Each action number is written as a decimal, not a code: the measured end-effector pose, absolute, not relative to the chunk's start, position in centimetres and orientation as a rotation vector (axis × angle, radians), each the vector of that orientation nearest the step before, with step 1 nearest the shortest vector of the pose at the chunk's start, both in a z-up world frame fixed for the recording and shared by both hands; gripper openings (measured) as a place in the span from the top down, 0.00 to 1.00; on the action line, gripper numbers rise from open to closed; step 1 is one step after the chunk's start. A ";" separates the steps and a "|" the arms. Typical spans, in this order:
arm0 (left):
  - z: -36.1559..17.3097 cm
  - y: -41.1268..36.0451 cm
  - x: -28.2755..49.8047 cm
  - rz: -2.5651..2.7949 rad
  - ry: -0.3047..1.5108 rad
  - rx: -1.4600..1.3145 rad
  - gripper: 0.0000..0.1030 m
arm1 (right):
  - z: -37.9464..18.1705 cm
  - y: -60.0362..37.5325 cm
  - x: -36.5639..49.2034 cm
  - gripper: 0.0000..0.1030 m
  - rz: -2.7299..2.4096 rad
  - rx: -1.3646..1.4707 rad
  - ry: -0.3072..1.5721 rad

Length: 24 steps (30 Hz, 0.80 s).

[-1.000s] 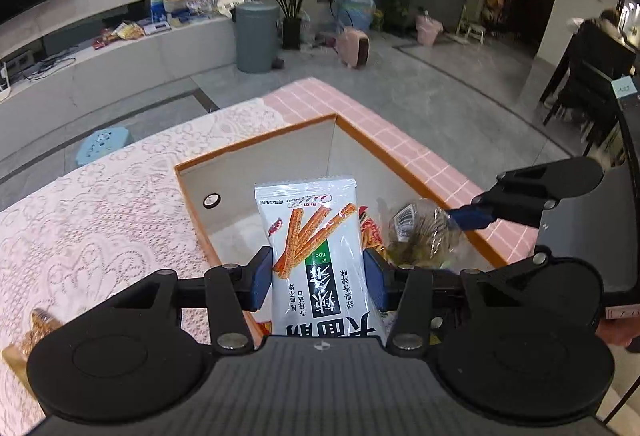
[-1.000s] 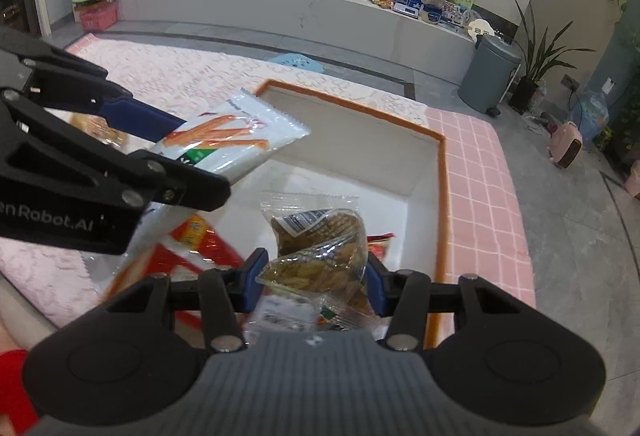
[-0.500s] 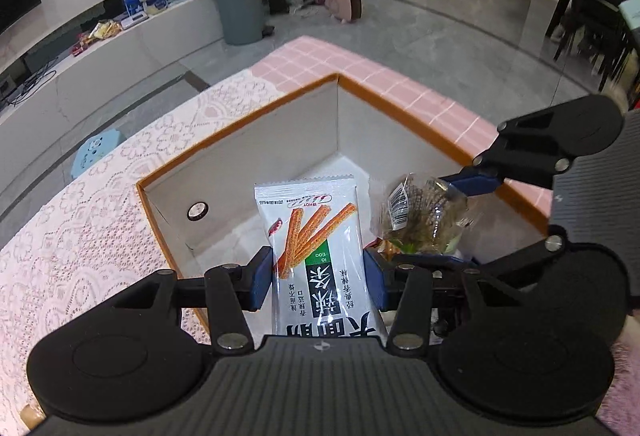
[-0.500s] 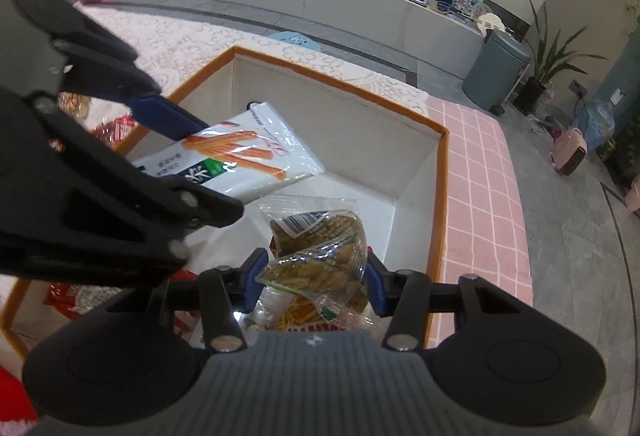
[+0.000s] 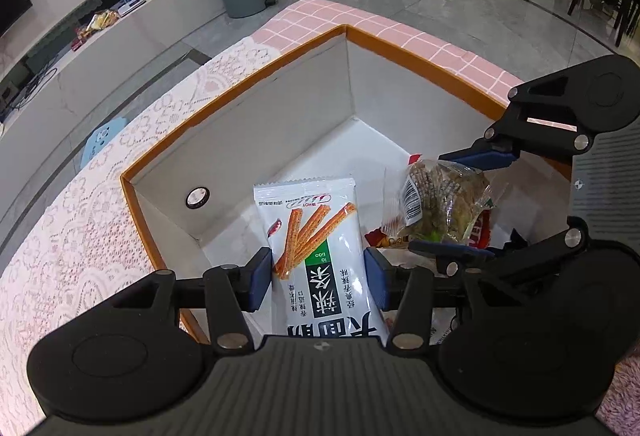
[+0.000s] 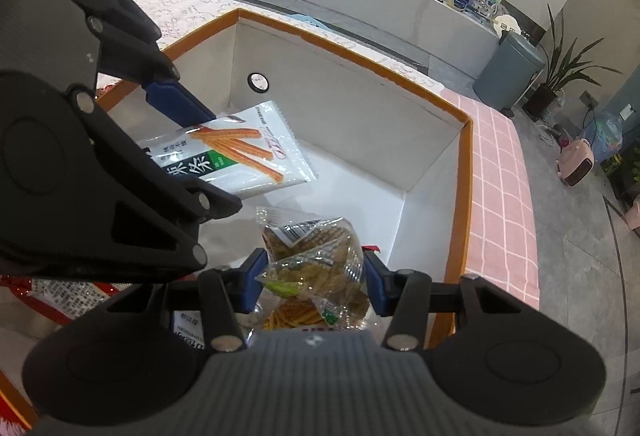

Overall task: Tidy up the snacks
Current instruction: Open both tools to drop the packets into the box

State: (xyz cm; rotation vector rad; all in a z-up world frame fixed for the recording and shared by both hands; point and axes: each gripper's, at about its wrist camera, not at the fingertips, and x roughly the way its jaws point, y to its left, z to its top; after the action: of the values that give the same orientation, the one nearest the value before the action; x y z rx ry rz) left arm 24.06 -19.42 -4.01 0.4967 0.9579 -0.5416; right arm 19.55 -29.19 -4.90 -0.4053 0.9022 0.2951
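Holding a white snack packet (image 5: 320, 260) printed with orange sticks, my left gripper (image 5: 316, 278) has its two blue pads pressed against the packet's sides, narrowed to the width of the bag. The packet hangs inside the open box (image 5: 256, 116), over its white floor and toward the near edge, with its sealed top end pointing at the far corner. From the right wrist camera the same packet (image 6: 240, 152) juts out from the left gripper (image 6: 176, 140) above the box floor, tilted slightly.

My right gripper (image 6: 314, 278) is clamped on a clear bag of brownish-green crackers (image 6: 320, 260), both blue pads squeezing the crinkled plastic. In the left wrist view that bag (image 5: 444, 204) sits just right of the white packet, apart from it, held low near the box's right-hand wall by the right gripper (image 5: 460, 204).

Under the cracker bag I can see other wrappers lying on the box floor: a red one (image 5: 478, 232) and, in the right wrist view, one with yellow-orange strips (image 6: 296, 312).

The box has white inner walls, an orange rim (image 6: 360, 56) and a small round fitting (image 5: 197, 197) in one wall. It stands on a table covered by a white lace cloth (image 5: 80, 228) and a pink checked cloth (image 6: 504, 196).
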 end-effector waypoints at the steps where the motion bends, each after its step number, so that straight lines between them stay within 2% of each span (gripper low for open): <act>1: -4.0 -19.3 24.0 -0.543 0.959 0.495 0.44 | -5.0 -29.2 19.6 0.51 0.298 -0.402 0.902; 6: -3.5 -19.2 24.0 -0.543 0.960 0.477 0.38 | -5.1 -29.7 20.1 0.51 0.296 -0.372 0.917; 11: -2.5 -18.8 23.8 -0.550 0.929 0.467 0.26 | -5.0 -30.2 20.2 0.40 0.286 -0.316 0.927; 13: -1.9 -18.5 23.7 -0.557 0.919 0.452 0.26 | -4.7 -30.5 20.2 0.36 0.282 -0.285 0.928; 16: -1.2 -18.1 23.5 -0.546 0.911 0.436 0.26 | -4.2 -30.6 20.1 0.36 0.284 -0.256 0.927; 18: -0.7 -17.6 23.3 -0.530 0.899 0.429 0.26 | -4.0 -30.5 20.0 0.38 0.282 -0.255 0.930; 19: -0.6 -17.4 23.3 -0.521 0.893 0.423 0.26 | -4.0 -30.4 19.9 0.49 0.280 -0.257 0.929; 20: -0.4 -17.0 23.2 -0.508 0.889 0.416 0.26 | -3.9 -30.3 19.9 0.52 0.268 -0.262 0.922; 24: 0.3 -15.4 22.8 -0.450 0.877 0.392 0.26 | -3.9 -29.8 20.0 0.54 0.253 -0.257 0.905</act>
State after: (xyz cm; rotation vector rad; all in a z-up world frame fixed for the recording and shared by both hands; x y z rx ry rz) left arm 22.77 -15.43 0.31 0.3918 0.8773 -0.4503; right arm 20.03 -29.80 -3.93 -0.2573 0.9055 0.2530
